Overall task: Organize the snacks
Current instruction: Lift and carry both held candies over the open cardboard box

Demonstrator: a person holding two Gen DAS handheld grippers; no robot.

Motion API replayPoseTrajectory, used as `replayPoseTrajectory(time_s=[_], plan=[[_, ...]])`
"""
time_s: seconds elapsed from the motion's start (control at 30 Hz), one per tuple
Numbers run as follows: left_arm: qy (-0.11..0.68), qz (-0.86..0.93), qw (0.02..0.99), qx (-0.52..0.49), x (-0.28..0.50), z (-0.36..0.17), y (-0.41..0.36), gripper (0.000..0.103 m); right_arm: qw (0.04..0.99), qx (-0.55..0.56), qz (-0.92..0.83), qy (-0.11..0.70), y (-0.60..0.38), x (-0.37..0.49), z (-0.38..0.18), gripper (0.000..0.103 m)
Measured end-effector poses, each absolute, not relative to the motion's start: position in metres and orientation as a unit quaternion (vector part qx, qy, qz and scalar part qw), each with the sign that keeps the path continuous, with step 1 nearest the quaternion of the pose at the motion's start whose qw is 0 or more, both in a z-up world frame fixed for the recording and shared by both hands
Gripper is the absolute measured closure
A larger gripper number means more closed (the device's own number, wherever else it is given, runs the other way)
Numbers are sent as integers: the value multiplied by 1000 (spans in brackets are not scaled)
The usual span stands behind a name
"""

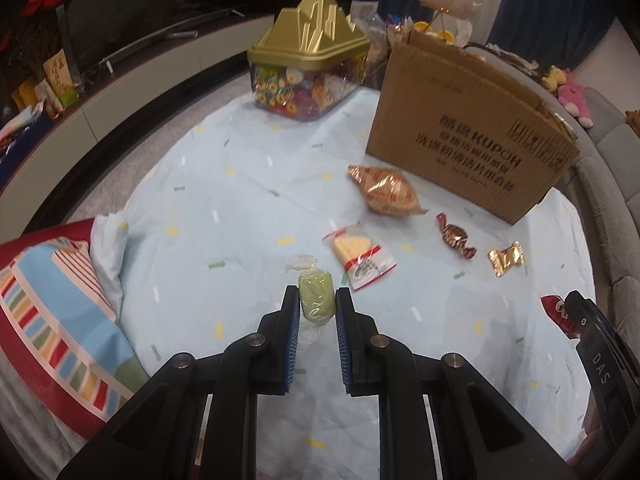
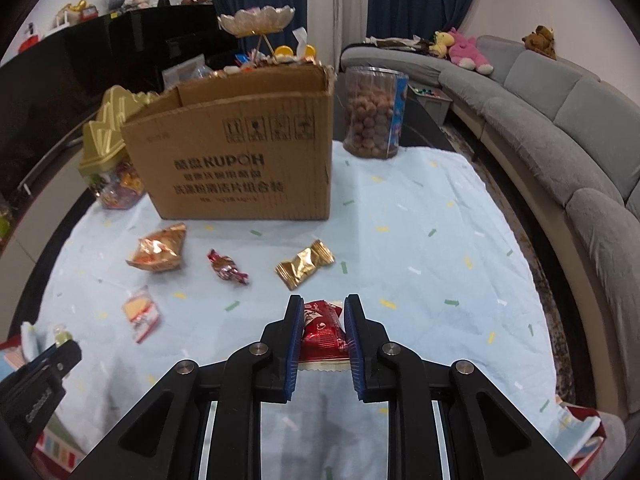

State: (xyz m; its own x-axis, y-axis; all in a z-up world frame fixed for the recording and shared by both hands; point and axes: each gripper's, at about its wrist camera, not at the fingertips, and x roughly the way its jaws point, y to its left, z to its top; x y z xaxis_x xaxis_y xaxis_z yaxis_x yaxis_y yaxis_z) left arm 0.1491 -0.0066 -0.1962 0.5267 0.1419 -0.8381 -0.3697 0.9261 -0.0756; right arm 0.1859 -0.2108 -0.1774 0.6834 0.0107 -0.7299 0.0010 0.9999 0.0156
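My left gripper (image 1: 317, 300) is shut on a pale green wrapped candy (image 1: 316, 298) just above the light blue cloth (image 1: 240, 200). My right gripper (image 2: 323, 312) is shut on a red snack packet (image 2: 322, 332); that gripper also shows at the right edge of the left wrist view (image 1: 576, 312). Loose on the cloth lie an orange foil snack (image 1: 384, 194) (image 2: 160, 254), a clear packet with a yellow wedge (image 1: 358, 254) (image 2: 141, 312), a dark red twisted candy (image 1: 456, 236) (image 2: 226, 267) and a gold foil candy (image 1: 506, 258) (image 2: 305, 264). An open cardboard box (image 1: 468, 132) (image 2: 240, 152) stands behind them.
A gold-lidded tub of sweets (image 1: 308, 68) (image 2: 110, 152) stands left of the box. A clear jar of round snacks (image 2: 374, 112) stands to its right. A striped cushion (image 1: 52, 312) lies at the left; a grey sofa (image 2: 560, 128) curves along the right.
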Motion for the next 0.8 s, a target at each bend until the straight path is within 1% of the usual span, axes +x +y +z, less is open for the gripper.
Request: replayPoseTrajectory(time_s=[0.37,0.8], plan=[[425,124,888,-122,150,-163,-8,84,933,9,20,360,-199,170,-135,81],[372,106,917,-96,158,-121,-16,84,945,-6,34,324,-183,164,-97,82]])
